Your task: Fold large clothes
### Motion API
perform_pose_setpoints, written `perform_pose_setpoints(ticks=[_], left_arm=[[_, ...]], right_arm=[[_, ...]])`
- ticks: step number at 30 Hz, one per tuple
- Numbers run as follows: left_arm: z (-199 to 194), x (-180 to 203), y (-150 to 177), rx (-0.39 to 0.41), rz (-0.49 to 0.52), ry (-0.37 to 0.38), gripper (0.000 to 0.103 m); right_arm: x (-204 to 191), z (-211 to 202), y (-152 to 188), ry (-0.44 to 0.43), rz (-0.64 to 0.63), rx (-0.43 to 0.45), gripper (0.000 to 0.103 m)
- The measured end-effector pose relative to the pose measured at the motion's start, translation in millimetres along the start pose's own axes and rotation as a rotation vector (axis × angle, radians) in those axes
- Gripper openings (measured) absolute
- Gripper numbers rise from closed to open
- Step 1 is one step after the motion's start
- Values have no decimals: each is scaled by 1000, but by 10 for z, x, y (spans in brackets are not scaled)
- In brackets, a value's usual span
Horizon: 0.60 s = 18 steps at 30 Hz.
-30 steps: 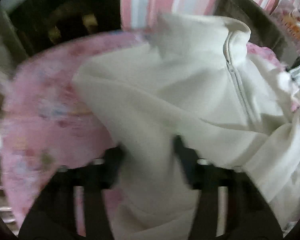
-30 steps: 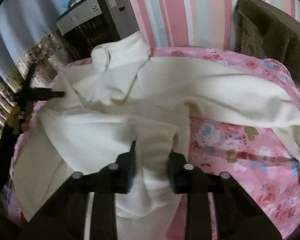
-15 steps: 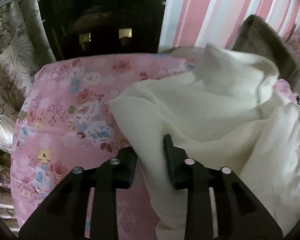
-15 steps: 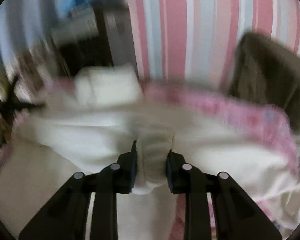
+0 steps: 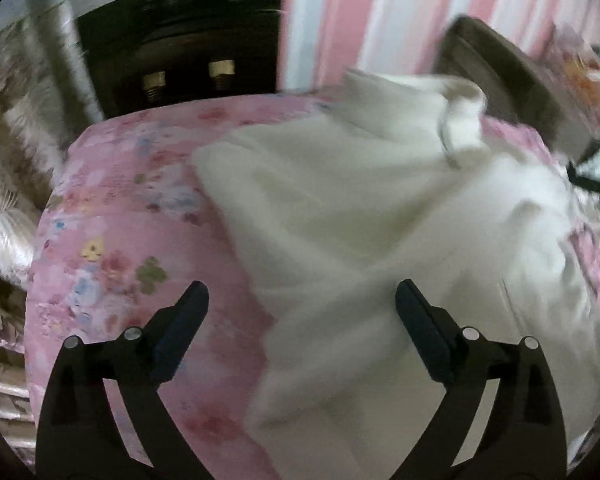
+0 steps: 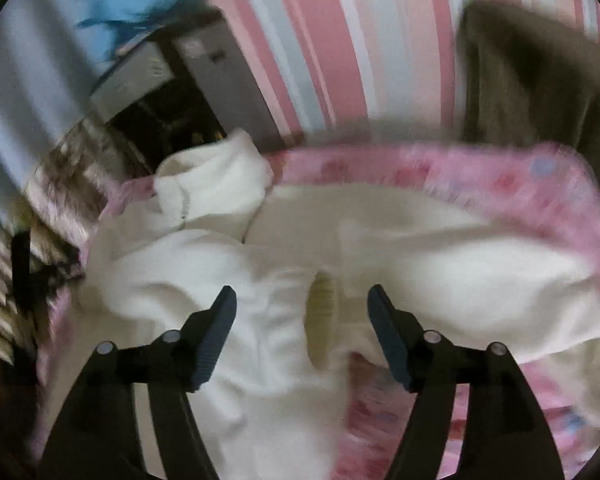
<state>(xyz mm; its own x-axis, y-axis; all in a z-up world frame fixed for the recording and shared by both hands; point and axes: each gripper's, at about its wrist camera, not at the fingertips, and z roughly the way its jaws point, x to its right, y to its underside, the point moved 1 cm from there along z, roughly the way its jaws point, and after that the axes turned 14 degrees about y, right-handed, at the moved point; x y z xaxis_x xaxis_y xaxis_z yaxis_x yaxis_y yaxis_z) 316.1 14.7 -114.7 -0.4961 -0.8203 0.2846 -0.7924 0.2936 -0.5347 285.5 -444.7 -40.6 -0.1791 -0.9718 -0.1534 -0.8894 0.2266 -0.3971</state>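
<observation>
Pink floral bedding (image 5: 112, 248) covers the bed, and the cream-white fleece zip-collar jacket (image 5: 360, 208) lies spread across it. The left gripper (image 5: 302, 304) hovers above the jacket's edge, jaws opening wide, pads clear of the cloth. The right gripper (image 6: 302, 306) is opening too, a sleeve cuff (image 6: 322, 312) lying loose between its fingers.

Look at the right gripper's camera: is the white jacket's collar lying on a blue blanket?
No, the white zip jacket and its collar lie on a pink flowered bedcover.
</observation>
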Motion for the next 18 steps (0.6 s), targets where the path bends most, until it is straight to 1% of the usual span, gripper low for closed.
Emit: perform_pose_setpoints(ticks=[1, 2, 3, 4, 5, 6, 7, 9, 10, 11, 12, 13, 14, 15, 16, 17, 18], left_arm=[[38, 52, 7, -11, 15, 1, 93], [112, 95, 10, -30, 24, 8, 89], [177, 115, 7, -50, 26, 17, 72], [244, 133, 3, -73, 31, 13, 58], [308, 153, -8, -88, 46, -9, 55], [328, 160, -31, -90, 57, -16, 43], [315, 151, -60, -82, 58, -14, 33], [174, 81, -187, -34, 25, 35, 29], [85, 52, -250, 0, 13, 51, 28], [-53, 34, -330, 56, 11, 58, 28], [-175, 32, -374, 106, 18, 67, 27], [-304, 38, -403, 158, 34, 72, 28], [-411, 65, -411, 196, 59, 78, 28], [-438, 94, -389, 190, 84, 77, 32], [-408, 119, -344, 164, 121, 57, 35], [-313, 130, -252, 119, 153, 24, 37], [-200, 132, -146, 63, 172, 11, 40]], right_arm=[[-51, 111, -16, -8, 1, -31, 67], [-111, 192, -22, -21, -2, -57, 58], [-211, 259, -4, -39, -19, -87, 30], [-277, 267, 5, -43, -37, -90, 20], [-369, 239, 3, -25, -66, -67, 16], [-417, 189, -13, -7, -80, -40, 13], [-410, 147, -47, -3, -77, -10, 12], [-383, -55, -197, -23, -50, 98, 11], [-392, -194, -263, -53, -48, 172, 10], [-406, -336, -318, -67, -50, 241, 10], [-437, -497, -359, -91, -56, 325, 10], [-462, -601, -359, -109, -67, 381, 10], [-481, -657, -327, -110, -87, 412, 10], [-501, -598, -262, -115, -124, 379, 11], [-496, -499, -176, -109, -154, 332, 11], [-473, -334, 3, -76, -195, 263, 11], [-447, -229, 132, -45, -225, 219, 11]])
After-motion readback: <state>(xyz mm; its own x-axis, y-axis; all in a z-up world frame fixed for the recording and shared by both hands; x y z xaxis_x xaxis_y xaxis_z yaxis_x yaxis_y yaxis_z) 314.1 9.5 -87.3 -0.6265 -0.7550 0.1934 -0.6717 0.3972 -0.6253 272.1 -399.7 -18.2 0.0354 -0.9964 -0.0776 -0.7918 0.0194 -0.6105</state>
